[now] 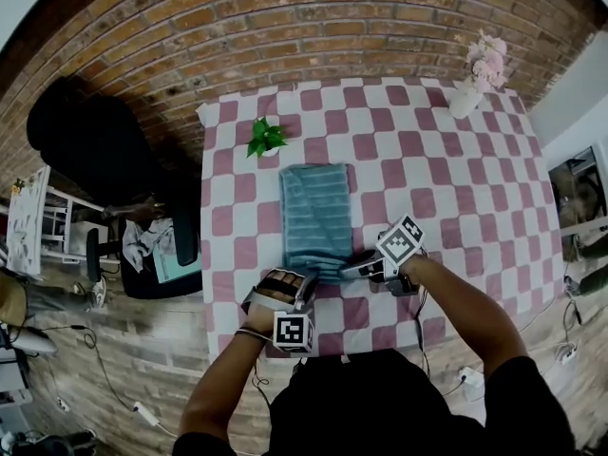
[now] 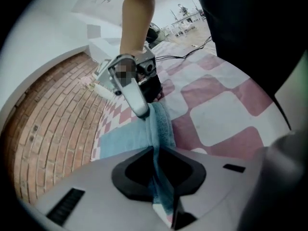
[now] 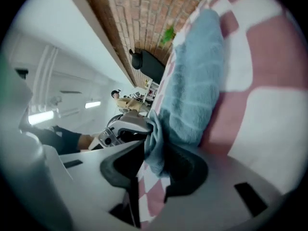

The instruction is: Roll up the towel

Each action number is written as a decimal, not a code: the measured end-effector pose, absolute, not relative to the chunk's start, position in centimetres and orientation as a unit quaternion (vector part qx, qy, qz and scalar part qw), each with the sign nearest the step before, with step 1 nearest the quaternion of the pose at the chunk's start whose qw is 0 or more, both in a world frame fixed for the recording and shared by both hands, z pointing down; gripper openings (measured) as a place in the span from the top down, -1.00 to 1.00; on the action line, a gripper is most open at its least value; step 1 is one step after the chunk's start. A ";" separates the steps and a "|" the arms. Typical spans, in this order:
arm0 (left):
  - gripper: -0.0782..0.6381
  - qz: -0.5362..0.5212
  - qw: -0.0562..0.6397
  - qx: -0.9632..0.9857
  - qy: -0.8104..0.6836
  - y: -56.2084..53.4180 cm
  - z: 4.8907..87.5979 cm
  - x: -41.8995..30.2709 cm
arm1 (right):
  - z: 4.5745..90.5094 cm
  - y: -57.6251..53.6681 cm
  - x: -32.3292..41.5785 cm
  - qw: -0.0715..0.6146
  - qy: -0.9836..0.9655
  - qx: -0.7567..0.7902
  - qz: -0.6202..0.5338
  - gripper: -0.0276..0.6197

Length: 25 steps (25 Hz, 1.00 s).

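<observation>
A light-blue striped towel [image 1: 316, 215] lies lengthwise on the pink-and-white checked tablecloth [image 1: 446, 188], its near end bunched up between both grippers. My left gripper [image 1: 294, 281] sits at the towel's near left corner; in the left gripper view the towel [image 2: 129, 139] runs down between its jaws, which are shut on it [image 2: 157, 177]. My right gripper [image 1: 351, 269] is at the near right corner. In the right gripper view a thick fold of towel [image 3: 199, 81] is pinched between its jaws [image 3: 155, 161]. Each gripper faces the other across the towel's end.
A small green plant [image 1: 265, 137] stands just beyond the towel's far left corner. A white vase of pink flowers [image 1: 478, 79] sits at the far right corner of the table. A black chair [image 1: 95, 141] stands left of the table, with a brick wall behind.
</observation>
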<state>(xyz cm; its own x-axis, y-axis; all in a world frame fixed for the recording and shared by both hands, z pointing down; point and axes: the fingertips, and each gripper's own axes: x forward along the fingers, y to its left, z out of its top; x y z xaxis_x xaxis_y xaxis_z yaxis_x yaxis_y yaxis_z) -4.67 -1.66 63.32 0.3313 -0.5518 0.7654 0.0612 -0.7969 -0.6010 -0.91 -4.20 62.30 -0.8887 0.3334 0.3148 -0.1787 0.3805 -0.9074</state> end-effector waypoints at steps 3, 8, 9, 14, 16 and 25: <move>0.68 -0.561 0.208 -0.788 0.150 -2.8 63.8 -4.7 | 59.4 -8.0 0.2 0.213 -0.917 0.077 0.329 0.30; 0.65 -0.557 0.137 -0.811 0.116 -3.8 63.8 -4.6 | 55.3 -2.4 -0.9 0.283 -0.953 0.046 -0.099 0.30; 0.65 -0.555 0.127 -0.815 0.109 -3.9 63.8 -4.6 | 56.2 -1.1 -1.4 0.315 -0.938 0.025 -0.142 0.30; 0.60 -0.544 0.086 -0.830 0.086 -4.3 63.7 -4.7 | 63.1 -0.4 -2.2 0.415 -0.873 -0.011 -0.256 0.24; 0.60 -0.542 0.083 -0.833 0.081 -4.4 63.7 -4.7 | 64.1 -1.3 -2.3 0.429 -0.859 -0.003 -0.279 0.26; -0.22 -0.493 0.204 -0.834 0.142 -3.4 59.9 -5.5 | 64.5 -3.5 -2.5 0.435 -0.887 -0.007 -0.158 0.56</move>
<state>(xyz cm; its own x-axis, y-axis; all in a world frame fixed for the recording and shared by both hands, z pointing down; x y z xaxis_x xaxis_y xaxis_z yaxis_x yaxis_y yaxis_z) -5.53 -3.36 59.91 0.4741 -0.4378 0.7639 -0.0356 -0.8765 -0.4802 -2.49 -3.48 64.47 -0.6222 -0.1256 0.7727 0.1498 0.9497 0.2750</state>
